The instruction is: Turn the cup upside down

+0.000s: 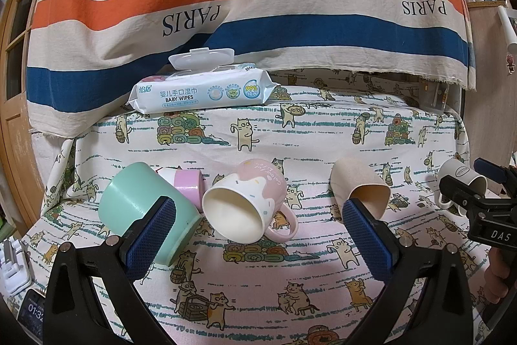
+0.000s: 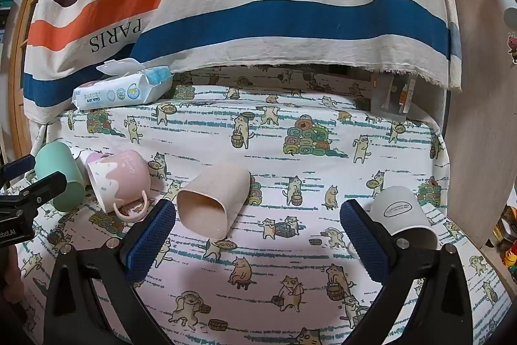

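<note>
Several cups lie on their sides on a cat-print cloth (image 1: 258,290). From left: a mint green cup (image 1: 129,206), a small pink-lidded cup (image 1: 187,183), a pink and white mug with a handle (image 1: 248,202), a beige cup (image 1: 358,186) and a white cup (image 1: 458,177). My left gripper (image 1: 258,235) is open and empty, with the mug between its fingers' line of sight. My right gripper (image 2: 258,235) is open and empty, just short of the beige cup (image 2: 213,199), with the white cup (image 2: 400,215) behind its right finger. The mug (image 2: 119,180) and green cup (image 2: 58,170) lie at the left.
A pack of baby wipes (image 1: 200,86) with its lid open lies at the back left, also seen in the right wrist view (image 2: 122,86). A striped "PARIS" cloth (image 1: 258,5) hangs behind. A phone (image 1: 30,312) lies at the lower left. A wooden panel (image 2: 478,134) stands at right.
</note>
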Tool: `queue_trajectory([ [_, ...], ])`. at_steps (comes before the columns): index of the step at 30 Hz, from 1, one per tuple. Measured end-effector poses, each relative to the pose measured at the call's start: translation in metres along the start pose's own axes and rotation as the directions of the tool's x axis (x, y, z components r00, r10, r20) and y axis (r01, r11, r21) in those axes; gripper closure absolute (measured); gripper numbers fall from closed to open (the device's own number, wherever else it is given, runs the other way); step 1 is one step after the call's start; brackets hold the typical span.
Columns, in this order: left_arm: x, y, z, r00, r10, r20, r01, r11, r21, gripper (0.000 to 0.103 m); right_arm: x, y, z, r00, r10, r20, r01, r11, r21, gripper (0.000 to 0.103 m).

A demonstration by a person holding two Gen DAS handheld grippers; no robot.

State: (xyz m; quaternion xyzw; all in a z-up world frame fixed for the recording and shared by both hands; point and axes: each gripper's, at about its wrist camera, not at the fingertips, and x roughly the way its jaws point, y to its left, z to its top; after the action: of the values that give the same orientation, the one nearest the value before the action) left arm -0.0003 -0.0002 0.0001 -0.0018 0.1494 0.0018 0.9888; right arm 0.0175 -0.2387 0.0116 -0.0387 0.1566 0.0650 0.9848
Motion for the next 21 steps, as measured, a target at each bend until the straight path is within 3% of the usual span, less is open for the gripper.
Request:
queue_trajectory([
  [21, 0.0001, 0.0000, 0.0000, 1.000, 0.000, 0.000, 0.000, 1.000, 0.001, 0.001, -0.0003, -0.0002, 0.0000, 1.000, 0.000, 0.000, 0.000, 1.000, -0.004, 0.001],
])
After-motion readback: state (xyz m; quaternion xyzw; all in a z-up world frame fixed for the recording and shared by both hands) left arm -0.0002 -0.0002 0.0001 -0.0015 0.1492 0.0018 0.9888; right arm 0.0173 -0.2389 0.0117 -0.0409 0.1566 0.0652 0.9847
